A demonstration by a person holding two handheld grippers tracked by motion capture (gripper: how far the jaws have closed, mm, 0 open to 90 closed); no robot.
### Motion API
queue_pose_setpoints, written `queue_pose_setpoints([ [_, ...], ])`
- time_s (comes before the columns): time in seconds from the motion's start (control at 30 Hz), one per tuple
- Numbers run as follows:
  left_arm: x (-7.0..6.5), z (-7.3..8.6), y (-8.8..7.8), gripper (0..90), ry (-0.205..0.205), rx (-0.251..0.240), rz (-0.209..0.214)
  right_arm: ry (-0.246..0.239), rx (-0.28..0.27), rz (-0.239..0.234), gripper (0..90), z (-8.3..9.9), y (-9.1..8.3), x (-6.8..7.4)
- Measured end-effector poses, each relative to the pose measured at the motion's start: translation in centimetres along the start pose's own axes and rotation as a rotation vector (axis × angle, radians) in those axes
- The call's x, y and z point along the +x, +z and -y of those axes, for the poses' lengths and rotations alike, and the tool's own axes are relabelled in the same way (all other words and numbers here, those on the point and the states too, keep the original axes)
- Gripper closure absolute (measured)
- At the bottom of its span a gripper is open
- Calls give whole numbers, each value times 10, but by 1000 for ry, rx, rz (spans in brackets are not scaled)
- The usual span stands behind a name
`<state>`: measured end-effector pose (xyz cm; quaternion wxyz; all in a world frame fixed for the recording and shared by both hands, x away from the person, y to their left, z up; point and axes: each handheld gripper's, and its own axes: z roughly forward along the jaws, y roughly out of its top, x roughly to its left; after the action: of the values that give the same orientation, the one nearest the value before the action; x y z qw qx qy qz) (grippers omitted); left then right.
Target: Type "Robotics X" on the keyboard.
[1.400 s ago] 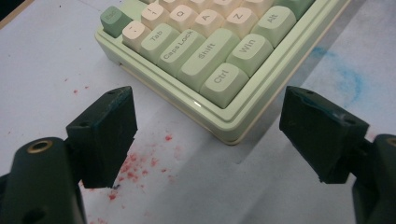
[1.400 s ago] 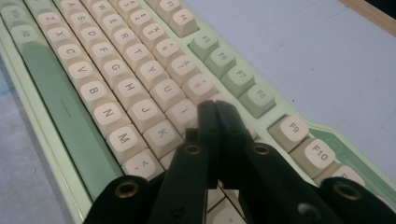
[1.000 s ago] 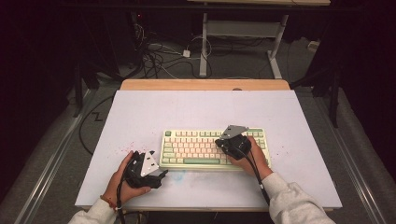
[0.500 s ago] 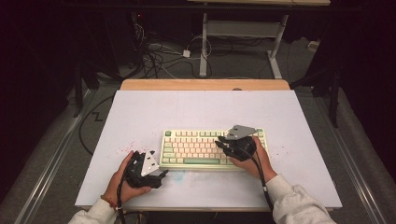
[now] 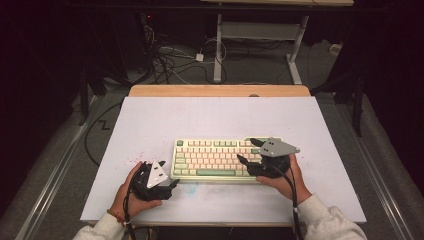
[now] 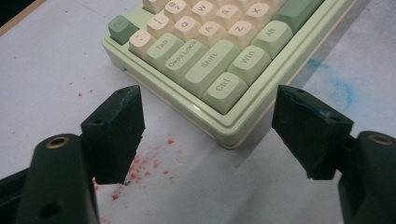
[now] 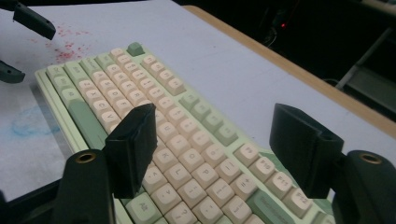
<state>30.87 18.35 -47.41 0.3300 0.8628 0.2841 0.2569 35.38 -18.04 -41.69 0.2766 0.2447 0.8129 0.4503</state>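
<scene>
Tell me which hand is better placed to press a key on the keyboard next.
Right. Its tongs hang open directly over the keyboard keys, while the left tongs sit open off the keyboard's near-left corner, above the table.

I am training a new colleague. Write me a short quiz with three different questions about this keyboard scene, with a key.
1. True or false: the left hand-held gripper is closed on the corner of the keyboard.
2. Multiple choice: over which part of the keyboard is the right hand-held gripper? A) left end B) right end C) not over the keyboard.
3. Fill in: beside the keyboard's left end, the white table cover has small stains of ___ colour.

Key:
1. False; its jaws are open, and the corner is just ahead of them, untouched.
2. B; its jaws have just been opening, with nothing between them.
3. Red.
</scene>
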Motion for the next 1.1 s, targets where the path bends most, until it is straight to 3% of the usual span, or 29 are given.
queue_pose_setpoints([
  [0.47, 4, -2, -7, 296, -30, -16, 5, 20, -32, 78, 231, 31, -43, -3],
  [0.6, 7, -4, -9, 430, -43, -21, 13, 28, -33, 98, 231, 41, -54, -4],
  [0.73, 8, -5, -11, 585, -67, -37, 56, 24, -21, 126, 231, 51, -63, -4],
  [0.93, 10, -11, -11, 790, -69, -33, 92, 51, -13, 145, 235, 64, -76, -2],
  [1.1, 11, -23, -8, 872, -71, -23, 115, 41, 3, 140, 229, 73, -83, 3],
])
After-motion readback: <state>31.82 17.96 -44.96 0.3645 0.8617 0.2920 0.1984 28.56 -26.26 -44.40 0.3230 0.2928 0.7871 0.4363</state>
